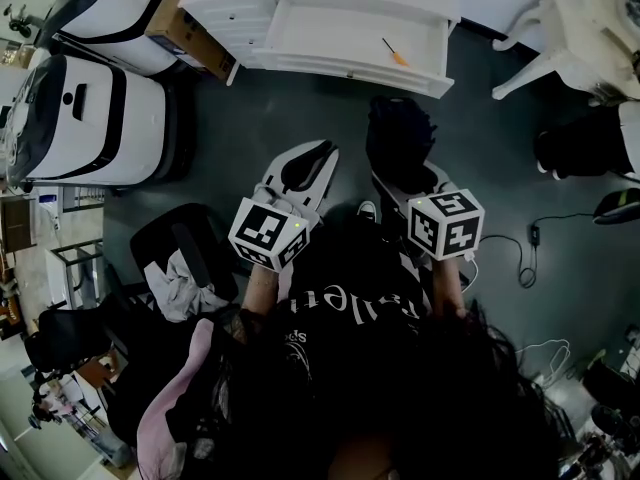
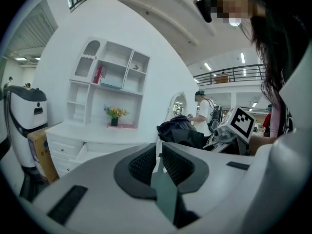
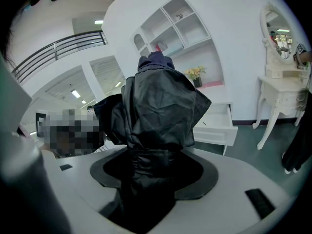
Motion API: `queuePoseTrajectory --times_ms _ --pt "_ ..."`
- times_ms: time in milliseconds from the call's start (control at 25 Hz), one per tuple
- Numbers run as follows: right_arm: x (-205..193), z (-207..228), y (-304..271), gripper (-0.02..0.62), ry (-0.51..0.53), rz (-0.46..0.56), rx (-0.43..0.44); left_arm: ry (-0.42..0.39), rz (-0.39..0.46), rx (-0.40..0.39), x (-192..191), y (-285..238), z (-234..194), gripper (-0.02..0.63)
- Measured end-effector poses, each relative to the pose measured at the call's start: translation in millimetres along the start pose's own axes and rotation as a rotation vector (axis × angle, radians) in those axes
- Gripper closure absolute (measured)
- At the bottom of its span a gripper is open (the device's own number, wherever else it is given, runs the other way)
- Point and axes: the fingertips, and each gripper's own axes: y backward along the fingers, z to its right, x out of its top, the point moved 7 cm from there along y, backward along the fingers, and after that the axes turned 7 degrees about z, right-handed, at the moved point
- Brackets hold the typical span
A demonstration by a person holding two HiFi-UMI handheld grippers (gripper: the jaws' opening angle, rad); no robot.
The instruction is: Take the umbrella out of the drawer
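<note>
Umbrella (image 3: 157,106) gripped by right gripper (image 3: 153,167), clear of open drawer (image 1: 330,33).

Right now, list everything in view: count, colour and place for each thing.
umbrella: one, black, folded, in the right gripper
drawer: one, white, pulled open, top of the head view
slim item: one, orange, inside the drawer
cardboard box: one, brown, left of the drawer
machines: two, white and black, far left
flower pot: one, yellow blooms, on the dresser
left gripper: white, shut, empty
right gripper: white, shut on the umbrella
</note>
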Motion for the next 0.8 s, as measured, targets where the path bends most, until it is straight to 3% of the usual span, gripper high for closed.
queuePoseTrajectory --times_ms 800 --pt "-23.0 -114.4 -32.4 0.314 -0.010 0.018 -0.039 0.034 0.052 -0.017 2.5 115.5 -58.5 0.557"
